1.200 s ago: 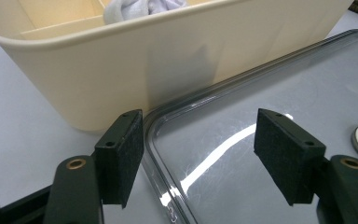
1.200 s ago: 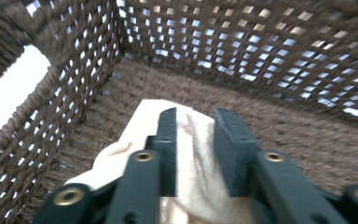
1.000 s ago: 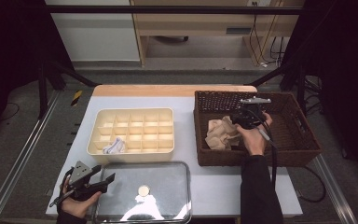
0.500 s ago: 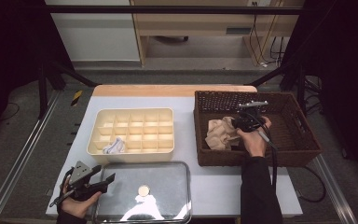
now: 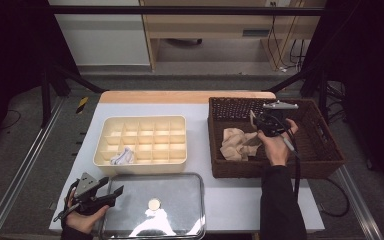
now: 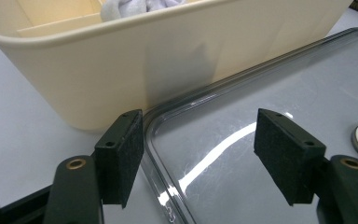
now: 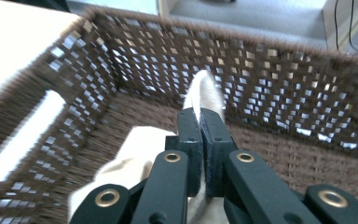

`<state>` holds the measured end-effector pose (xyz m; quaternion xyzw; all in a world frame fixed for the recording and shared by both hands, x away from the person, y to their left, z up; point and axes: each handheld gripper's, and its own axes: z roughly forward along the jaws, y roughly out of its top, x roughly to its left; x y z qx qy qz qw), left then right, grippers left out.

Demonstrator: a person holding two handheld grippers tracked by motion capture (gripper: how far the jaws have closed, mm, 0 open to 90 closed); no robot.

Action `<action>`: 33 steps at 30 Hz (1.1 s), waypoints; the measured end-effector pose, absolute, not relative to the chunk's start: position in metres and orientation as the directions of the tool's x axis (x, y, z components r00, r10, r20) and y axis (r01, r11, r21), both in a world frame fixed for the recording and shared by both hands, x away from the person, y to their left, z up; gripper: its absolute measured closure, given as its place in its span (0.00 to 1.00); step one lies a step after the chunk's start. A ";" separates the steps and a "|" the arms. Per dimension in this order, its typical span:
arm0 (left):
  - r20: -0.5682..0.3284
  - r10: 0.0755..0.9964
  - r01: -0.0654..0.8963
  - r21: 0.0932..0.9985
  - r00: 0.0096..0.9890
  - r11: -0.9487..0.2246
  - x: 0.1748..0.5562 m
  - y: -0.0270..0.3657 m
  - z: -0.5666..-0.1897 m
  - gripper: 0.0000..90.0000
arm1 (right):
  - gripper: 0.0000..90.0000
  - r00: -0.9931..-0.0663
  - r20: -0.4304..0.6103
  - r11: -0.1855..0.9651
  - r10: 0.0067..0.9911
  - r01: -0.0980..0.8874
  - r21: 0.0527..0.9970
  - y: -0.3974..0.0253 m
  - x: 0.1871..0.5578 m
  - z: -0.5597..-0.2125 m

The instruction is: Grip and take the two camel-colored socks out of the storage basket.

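Right gripper (image 5: 258,121) lower, basket wall (image 5: 215,145) alongside

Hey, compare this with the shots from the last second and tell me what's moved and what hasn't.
The right gripper, shut on the beige cloth in the wicker basket, has shifted slightly toward the person and leftward. The left gripper stayed open at the clear lid's corner. The cream divided tray and its white cloth are unchanged.

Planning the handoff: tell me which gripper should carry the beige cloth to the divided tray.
Right. The right gripper is already shut on the beige cloth inside the wicker basket. The left gripper sits open by the clear lid, holding nothing.
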<state>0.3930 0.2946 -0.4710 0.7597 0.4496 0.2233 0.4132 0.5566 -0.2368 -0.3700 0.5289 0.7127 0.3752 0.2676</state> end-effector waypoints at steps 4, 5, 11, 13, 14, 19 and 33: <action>-0.033 0.869 0.501 0.828 0.494 -0.253 0.393 0.295 -0.471 0.36 | 0.98 -0.322 0.007 0.162 0.947 0.496 0.853 -0.234 0.543 -0.346; -0.034 0.869 0.501 0.828 0.494 -0.253 0.393 0.295 -0.471 0.36 | 0.98 -0.327 0.004 0.165 0.945 0.487 0.858 -0.233 0.540 -0.341; -0.037 0.870 0.501 0.829 0.492 -0.248 0.393 0.294 -0.471 0.36 | 0.98 -0.365 -0.001 0.166 0.931 0.422 0.891 -0.227 0.520 -0.318; -0.038 0.870 0.501 0.829 0.492 -0.247 0.393 0.295 -0.471 0.36 | 0.98 -0.375 0.005 0.161 0.927 0.411 0.897 -0.224 0.514 -0.312; -0.038 0.870 0.501 0.830 0.491 -0.246 0.393 0.295 -0.471 0.36 | 0.98 -0.382 0.002 0.163 0.924 0.400 0.902 -0.223 0.510 -0.309; -0.037 0.870 0.500 0.830 0.492 -0.247 0.393 0.295 -0.470 0.36 | 0.98 -0.429 0.013 0.158 0.903 0.359 0.920 -0.213 0.492 -0.299; -0.034 0.874 0.497 0.833 0.485 -0.244 0.393 0.293 -0.471 0.35 | 0.98 -0.597 0.014 0.187 0.802 0.273 0.944 -0.177 0.442 -0.286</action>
